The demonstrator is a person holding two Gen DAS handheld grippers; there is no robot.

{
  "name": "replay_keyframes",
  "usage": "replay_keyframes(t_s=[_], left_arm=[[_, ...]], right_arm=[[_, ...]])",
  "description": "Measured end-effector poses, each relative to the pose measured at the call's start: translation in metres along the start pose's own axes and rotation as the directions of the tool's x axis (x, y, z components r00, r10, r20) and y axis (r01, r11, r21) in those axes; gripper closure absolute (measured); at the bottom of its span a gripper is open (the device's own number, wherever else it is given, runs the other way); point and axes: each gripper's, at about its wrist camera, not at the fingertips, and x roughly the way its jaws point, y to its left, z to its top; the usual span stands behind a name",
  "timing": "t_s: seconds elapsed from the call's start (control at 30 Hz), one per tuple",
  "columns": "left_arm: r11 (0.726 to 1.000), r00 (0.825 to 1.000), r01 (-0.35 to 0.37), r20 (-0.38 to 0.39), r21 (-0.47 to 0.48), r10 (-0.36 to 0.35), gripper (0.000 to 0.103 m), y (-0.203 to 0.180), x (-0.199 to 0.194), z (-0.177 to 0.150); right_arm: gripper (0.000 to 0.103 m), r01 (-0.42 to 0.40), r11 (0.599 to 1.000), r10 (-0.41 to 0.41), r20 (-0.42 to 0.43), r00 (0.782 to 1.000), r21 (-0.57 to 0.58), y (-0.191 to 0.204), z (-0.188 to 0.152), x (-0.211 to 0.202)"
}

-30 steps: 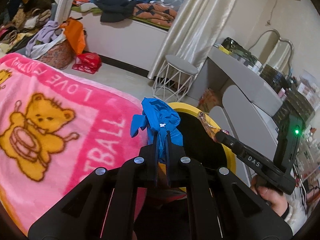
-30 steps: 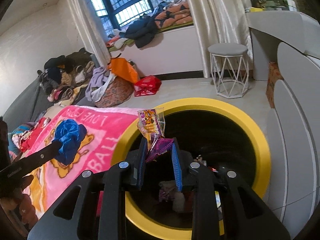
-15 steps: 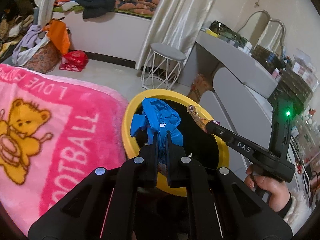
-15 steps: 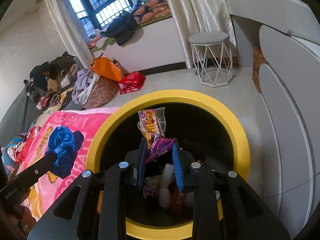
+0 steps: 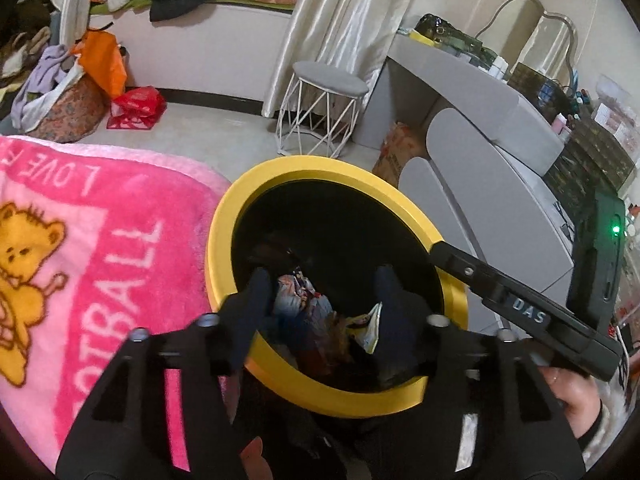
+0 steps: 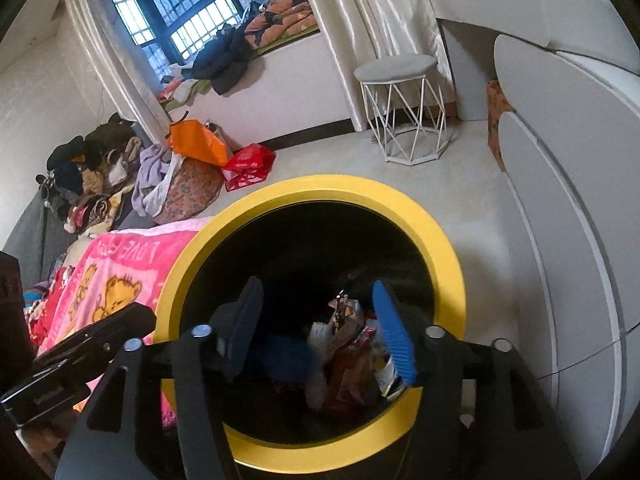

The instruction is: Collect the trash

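Observation:
A round black bin with a yellow rim (image 5: 320,168) (image 6: 320,186) stands on the floor beside the bed. My left gripper (image 5: 322,276) is open and empty over its mouth. My right gripper (image 6: 316,292) is open and empty over the bin too; it shows from the side in the left wrist view (image 5: 492,284). Inside the bin lie wrappers (image 6: 352,344) (image 5: 368,326), a blue crumpled piece (image 6: 284,356) and other trash (image 5: 296,296).
A pink bear blanket (image 5: 80,248) (image 6: 116,268) covers the bed left of the bin. A grey curved dresser (image 5: 480,184) (image 6: 560,200) stands on the right. A white wire stool (image 5: 324,108) (image 6: 404,108) and bags and clothes (image 6: 192,168) are farther back.
Both grippers opened over the bin. The blue crumpled piece left my left gripper and the snack wrapper left my right gripper; both now lie inside the bin.

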Motion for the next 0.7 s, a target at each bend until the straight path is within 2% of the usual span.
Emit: replay_keyframes(t_s=[0.07, 0.1, 0.17, 0.27, 0.37, 0.53, 0.7], left_arm=[[1.000, 1.000, -0.018, 0.010, 0.001, 0.018, 0.034, 0.001, -0.004, -0.001], [1.000, 1.000, -0.024, 0.017, -0.002, 0.024, 0.031, 0.003, -0.007, -0.002], [0.999, 0.999, -0.040, 0.030, -0.008, 0.040, 0.019, 0.004, -0.013, -0.004], [0.998, 0.998, -0.058, 0.039, -0.021, 0.058, 0.011, 0.009, -0.021, -0.006], [0.996, 0.994, -0.089, 0.055, -0.034, 0.090, 0.011, 0.014, -0.030, -0.010], [0.988, 0.985, -0.144, 0.083, -0.060, 0.149, 0.011, 0.027, -0.050, -0.019], [0.972, 0.969, -0.209, 0.115, -0.105, 0.221, 0.011, 0.043, -0.073, -0.028]], right_arm=[[0.036, 0.009, 1.000, -0.009, 0.015, 1.000, 0.004, 0.000, -0.001, -0.004], [0.034, 0.011, 1.000, -0.011, 0.019, 1.000, 0.004, 0.000, -0.002, -0.006], [0.029, 0.017, 1.000, -0.017, 0.029, 0.999, -0.003, 0.002, -0.002, -0.009], [0.022, 0.021, 0.999, -0.019, 0.044, 0.999, -0.025, 0.008, -0.001, -0.013], [0.015, 0.023, 0.998, -0.020, 0.062, 0.998, -0.050, 0.016, -0.003, -0.018], [0.010, 0.008, 0.997, -0.001, 0.084, 0.996, -0.082, 0.028, -0.007, -0.025], [0.006, -0.011, 0.990, 0.029, 0.129, 0.991, -0.138, 0.050, -0.018, -0.037]])
